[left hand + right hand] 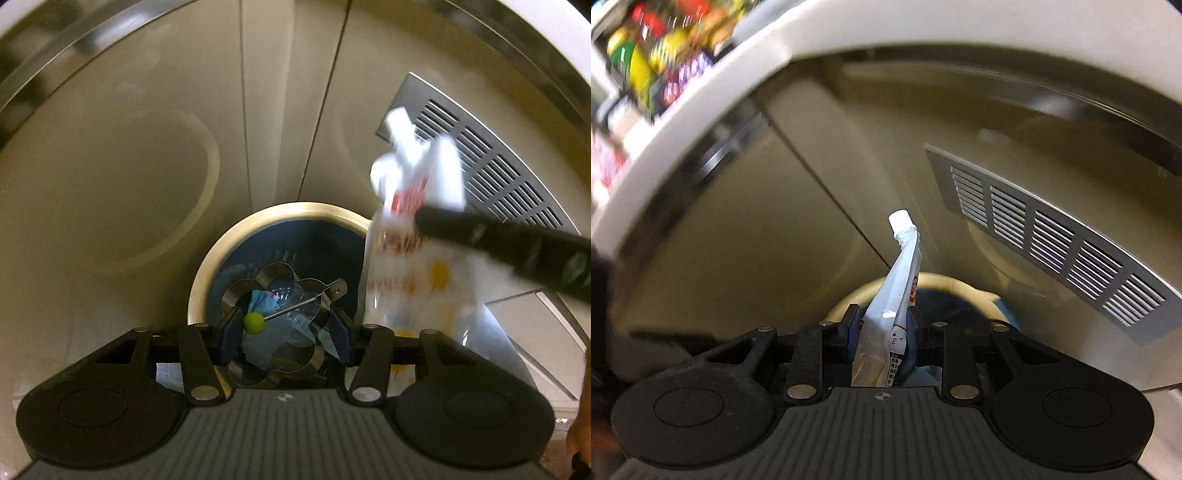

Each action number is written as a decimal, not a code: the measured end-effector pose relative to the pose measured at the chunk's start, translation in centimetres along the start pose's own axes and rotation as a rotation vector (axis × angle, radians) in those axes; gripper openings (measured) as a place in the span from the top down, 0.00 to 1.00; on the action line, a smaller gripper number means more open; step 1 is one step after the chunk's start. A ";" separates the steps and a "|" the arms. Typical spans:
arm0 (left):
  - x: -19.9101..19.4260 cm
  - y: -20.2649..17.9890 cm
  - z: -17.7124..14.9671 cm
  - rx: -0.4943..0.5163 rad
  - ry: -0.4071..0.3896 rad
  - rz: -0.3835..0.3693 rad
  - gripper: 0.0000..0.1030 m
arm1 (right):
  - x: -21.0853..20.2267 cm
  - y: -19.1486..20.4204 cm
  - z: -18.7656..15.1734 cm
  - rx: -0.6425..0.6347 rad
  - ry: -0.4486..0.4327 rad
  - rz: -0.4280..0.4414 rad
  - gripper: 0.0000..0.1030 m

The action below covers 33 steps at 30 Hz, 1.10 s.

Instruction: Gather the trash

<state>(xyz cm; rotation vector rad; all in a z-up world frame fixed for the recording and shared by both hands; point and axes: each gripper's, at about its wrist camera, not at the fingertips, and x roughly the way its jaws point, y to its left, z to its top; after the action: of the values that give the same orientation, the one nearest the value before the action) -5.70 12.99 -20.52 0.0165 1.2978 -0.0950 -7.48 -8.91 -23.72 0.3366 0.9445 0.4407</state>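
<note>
The right gripper (881, 332) has its jaws clamped on a white squeeze pouch with a screw cap (899, 291), long axis running forward, cap end away from the jaws. The left gripper (284, 332) grips a flower-shaped metal ring with a green-balled wire (275, 325). Just beyond both jaws opens a cream-rimmed round trash hole (207, 273), bluish scraps inside; farther stands a slotted metal grille (1052, 240).

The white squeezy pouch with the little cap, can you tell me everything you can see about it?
The pouch is a crumpled white plastic drink pack with a small white screw cap at its top, a twisted neck, red printing, yellow spots and a tiny drawn face. It looks squashed and empty. The right gripper clamps its lower part between blue pads, so it sticks up, leaning right. In the left wrist view it shows blurred, beside the round bin opening.
</note>
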 end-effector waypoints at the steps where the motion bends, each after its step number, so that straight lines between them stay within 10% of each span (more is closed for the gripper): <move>1: 0.1 0.2 0.0 -0.006 0.003 0.001 0.45 | -0.1 -0.1 0.1 0.004 -0.018 0.014 0.72; 22: 6.1 1.3 -0.5 -0.013 0.138 -0.012 0.44 | 4.7 -0.2 -2.5 -0.053 0.167 -0.046 0.68; 26: 6.2 1.7 -0.5 -0.024 0.117 -0.013 0.10 | 5.5 -0.8 -2.2 -0.008 0.213 -0.020 0.54; 33: 4.2 2.4 -0.6 -0.042 0.089 -0.029 0.00 | 4.2 -0.4 -1.8 -0.011 0.229 -0.044 0.40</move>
<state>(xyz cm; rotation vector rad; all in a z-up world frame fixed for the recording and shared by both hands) -4.96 15.12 -24.86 -0.0343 1.3888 -0.0927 -6.74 -7.04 -27.84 0.2585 1.1701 0.4506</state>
